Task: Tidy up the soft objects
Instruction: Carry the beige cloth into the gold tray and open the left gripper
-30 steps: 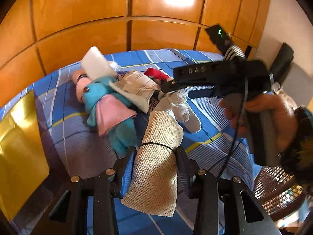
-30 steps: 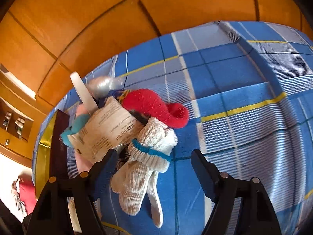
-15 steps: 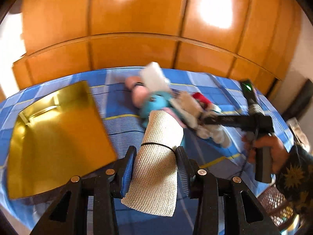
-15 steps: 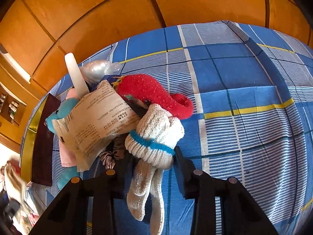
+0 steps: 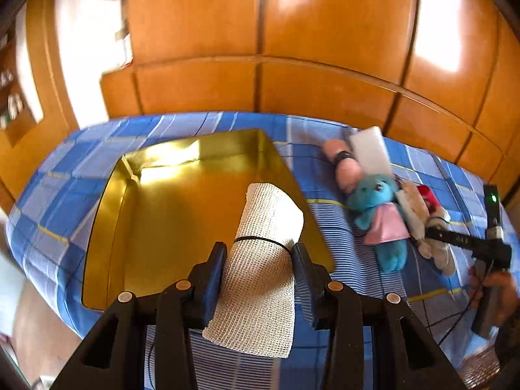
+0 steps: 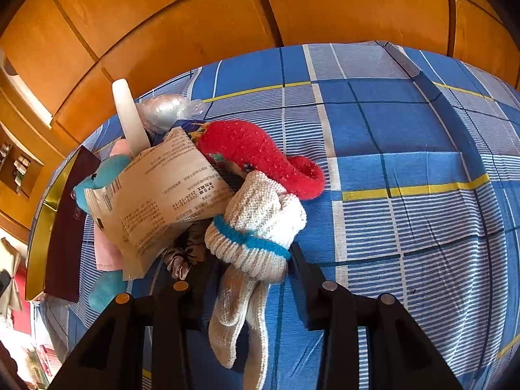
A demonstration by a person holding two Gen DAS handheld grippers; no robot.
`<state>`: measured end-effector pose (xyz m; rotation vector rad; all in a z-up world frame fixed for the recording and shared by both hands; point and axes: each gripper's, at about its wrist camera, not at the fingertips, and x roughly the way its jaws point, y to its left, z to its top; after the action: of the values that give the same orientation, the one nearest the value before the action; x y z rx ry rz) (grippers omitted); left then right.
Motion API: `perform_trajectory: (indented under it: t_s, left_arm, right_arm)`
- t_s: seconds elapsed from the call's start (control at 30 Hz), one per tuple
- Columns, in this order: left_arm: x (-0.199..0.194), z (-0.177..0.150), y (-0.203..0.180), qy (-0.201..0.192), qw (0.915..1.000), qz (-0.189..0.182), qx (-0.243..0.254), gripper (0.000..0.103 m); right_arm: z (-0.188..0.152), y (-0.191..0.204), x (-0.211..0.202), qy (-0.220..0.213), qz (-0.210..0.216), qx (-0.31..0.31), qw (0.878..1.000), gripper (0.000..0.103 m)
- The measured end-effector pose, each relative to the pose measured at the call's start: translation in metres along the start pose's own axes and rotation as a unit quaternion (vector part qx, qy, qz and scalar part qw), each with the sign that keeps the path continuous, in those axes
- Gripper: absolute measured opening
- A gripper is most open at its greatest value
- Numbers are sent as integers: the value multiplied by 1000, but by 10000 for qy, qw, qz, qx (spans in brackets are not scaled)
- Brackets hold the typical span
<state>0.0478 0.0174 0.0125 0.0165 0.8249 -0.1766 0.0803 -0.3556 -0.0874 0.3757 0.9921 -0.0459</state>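
The gold tray (image 5: 136, 227) lay on the blue plaid bedspread (image 5: 325, 227), its floor bare, with the heap of soft things well to its right. Judged from that, the sorting had barely begun and the step in hand was a carry: the left gripper (image 5: 256, 260) was clamped on a rolled beige mesh cloth (image 5: 260, 260), held above the tray's near right corner. The roll's long axis ran along the fingers, its far end pointing up and away over the tray and its near end hanging down past the jaws, a thin black band ringing its middle. The next move would likely call for lowering it further inside the tray walls before letting go, so it did not tip over the edge.

At the heap, the right gripper (image 6: 252, 260) was closed on the cuff of a white knitted glove pair (image 6: 256, 221) banded in blue. The fingers trailed toward the camera and the bunched end pointed at the red sock (image 6: 256, 152). It seemingly needed lifting clear of the printed paper packet (image 6: 159, 188) and the turquoise plush toy (image 5: 377, 201).
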Motion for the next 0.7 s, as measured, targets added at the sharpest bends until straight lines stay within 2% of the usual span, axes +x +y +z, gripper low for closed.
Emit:
perform_trajectory:
  t_s: [0.2,0.33,0.47,0.53,0.7]
  left_arm:
    - [22,15,57,366,9965,-85,-745,42]
    - [43,37,91,310,9966,234,-725,42]
    - [77,57,119,493,9942,375,-882,42]
    - [95,63,129,583,9923,556,-942,42]
    - [129,75,144,743,9894,719,-1021,46]
  right_arm:
    - [-2,7,1,-40,-125,-166,9998,39]
    - [-2,10,2,-46,-177,-223,9996,39]
    - [-2,11,3,-50,-189,-243,9995,39]
    - [-3,10,2,-52,-185,-240,9995,39]
    - [-3,11,2,-60,-194,-254,9995,39]
